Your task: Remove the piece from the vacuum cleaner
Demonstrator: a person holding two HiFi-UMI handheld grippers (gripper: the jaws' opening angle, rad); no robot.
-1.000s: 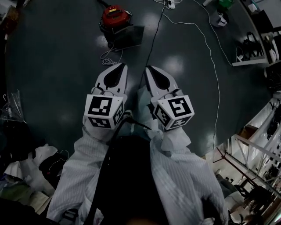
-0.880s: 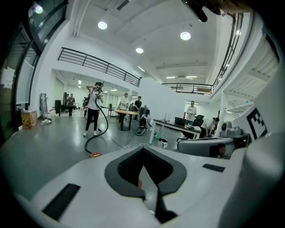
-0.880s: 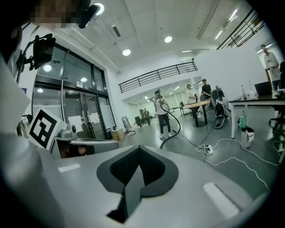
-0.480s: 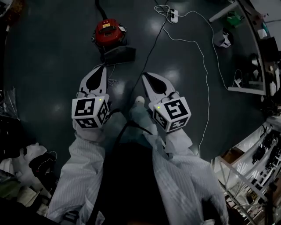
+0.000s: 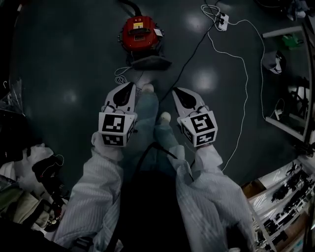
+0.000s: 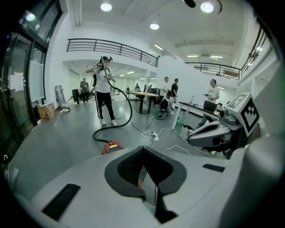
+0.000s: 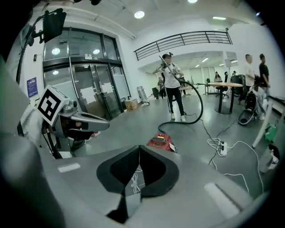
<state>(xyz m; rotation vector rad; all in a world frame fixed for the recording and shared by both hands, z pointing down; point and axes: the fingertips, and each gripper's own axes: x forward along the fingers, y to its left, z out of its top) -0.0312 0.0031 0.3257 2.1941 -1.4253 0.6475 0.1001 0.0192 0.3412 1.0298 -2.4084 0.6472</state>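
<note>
The red vacuum cleaner (image 5: 141, 34) stands on the dark floor ahead of me, with a dark flat piece (image 5: 149, 62) lying against its near side. Its black hose (image 5: 129, 5) runs off the top edge. In the left gripper view the hose (image 6: 127, 107) rises to a distant person (image 6: 104, 89) who holds the wand. My left gripper (image 5: 132, 86) and right gripper (image 5: 176, 91) hang side by side short of the vacuum, both shut and empty. Each gripper view shows the vacuum (image 6: 112, 146) (image 7: 161, 141) just beyond the closed jaws.
A white coiled cord (image 5: 123, 76) lies by the vacuum. A power strip (image 5: 221, 18) and a long white cable (image 5: 241, 74) cross the floor at the right. Shelving (image 5: 290, 98) lines the right edge, and bags and clutter (image 5: 29, 197) sit at the lower left. Other people stand far off.
I have stepped toward the vacuum cleaner, which now lies closer ahead. Both grippers have moved forward and down with me, still side by side and shut.
</note>
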